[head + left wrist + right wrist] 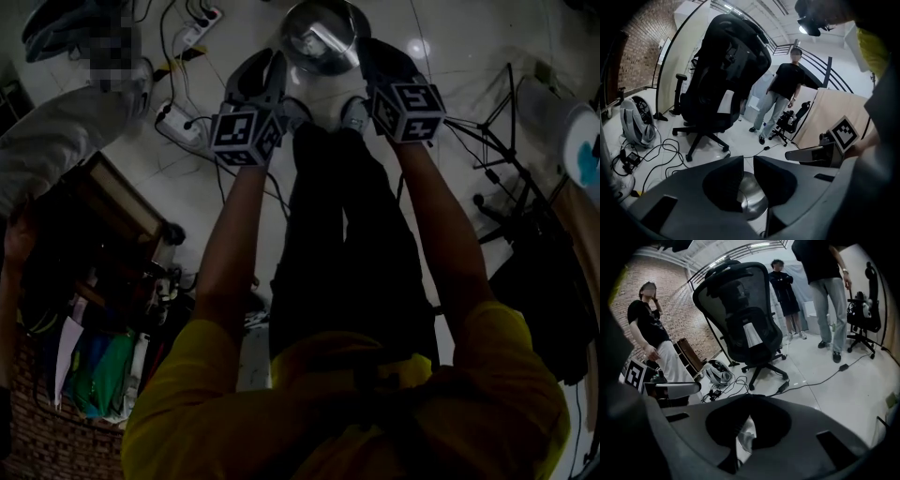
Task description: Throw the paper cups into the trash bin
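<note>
A round shiny metal trash bin point(354, 49) stands on the pale floor just past my feet. Something pale shows inside it, but I cannot tell what it is. No paper cup is in either gripper. My left gripper point(265, 67) hangs over the bin's left rim, its jaws a narrow slit apart with nothing between them point(748, 161). My right gripper point(377, 56) hangs over the right rim, its jaws shut tip to tip and empty point(750, 399). The bin point(754, 201) shows below the left jaws, and its rim point(740, 444) below the right jaws.
A black office chair point(724, 70) stands beyond the bin. Cables and a power strip point(192, 36) lie on the floor at left. A black tripod point(497, 141) stands at right. People stand around point(783, 93) point(651, 329) point(825, 282). A grey backpack point(636, 123) lies on the floor.
</note>
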A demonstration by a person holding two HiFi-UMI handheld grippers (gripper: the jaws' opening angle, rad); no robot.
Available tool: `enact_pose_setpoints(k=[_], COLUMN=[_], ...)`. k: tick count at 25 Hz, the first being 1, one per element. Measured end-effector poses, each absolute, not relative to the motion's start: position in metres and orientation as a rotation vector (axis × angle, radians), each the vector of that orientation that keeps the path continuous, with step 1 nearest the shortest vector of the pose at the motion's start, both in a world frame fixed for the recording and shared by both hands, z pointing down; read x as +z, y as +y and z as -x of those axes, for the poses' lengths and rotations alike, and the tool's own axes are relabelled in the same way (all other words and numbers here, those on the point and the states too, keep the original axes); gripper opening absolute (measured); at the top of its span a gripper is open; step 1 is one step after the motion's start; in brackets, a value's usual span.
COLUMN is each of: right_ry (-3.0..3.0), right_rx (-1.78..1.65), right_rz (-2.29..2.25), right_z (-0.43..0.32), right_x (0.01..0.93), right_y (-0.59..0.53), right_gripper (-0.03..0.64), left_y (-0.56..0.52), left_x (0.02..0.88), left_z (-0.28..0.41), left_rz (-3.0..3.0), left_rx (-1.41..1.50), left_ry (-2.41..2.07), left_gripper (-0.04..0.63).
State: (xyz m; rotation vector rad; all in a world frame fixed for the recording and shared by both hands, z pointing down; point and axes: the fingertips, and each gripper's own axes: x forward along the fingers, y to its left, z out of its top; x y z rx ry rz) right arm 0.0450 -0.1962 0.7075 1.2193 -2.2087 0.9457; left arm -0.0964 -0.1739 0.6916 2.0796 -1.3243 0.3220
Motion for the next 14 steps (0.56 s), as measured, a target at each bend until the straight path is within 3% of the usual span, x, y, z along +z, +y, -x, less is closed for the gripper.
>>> enact_pose_setpoints(k=[8,10,14], right_ry=[-2.218,-2.204,-2.147], right_rx=[0.937,0.946,0.974], right_rz=[-1.174,-1.164,-1.135], right_z=[-0.030,-0.028,-0.029], right_x=[0.719,0.722,0.727], right_y=[-0.192,-0.185,-0.154], right_gripper=[0.003,0.003,0.003], left_y=[-0.159,-0.151,-0.121], left_x=[0.711,0.715,0.722], left_z=[0.095,0.097,0.101], left_rz=[-2.041,-2.020,-1.958], left_rx=[0.337,0.340,0.365], left_ry=[-1.317,-1.304,-1.282], left_gripper=[0.063,0.108,0.110])
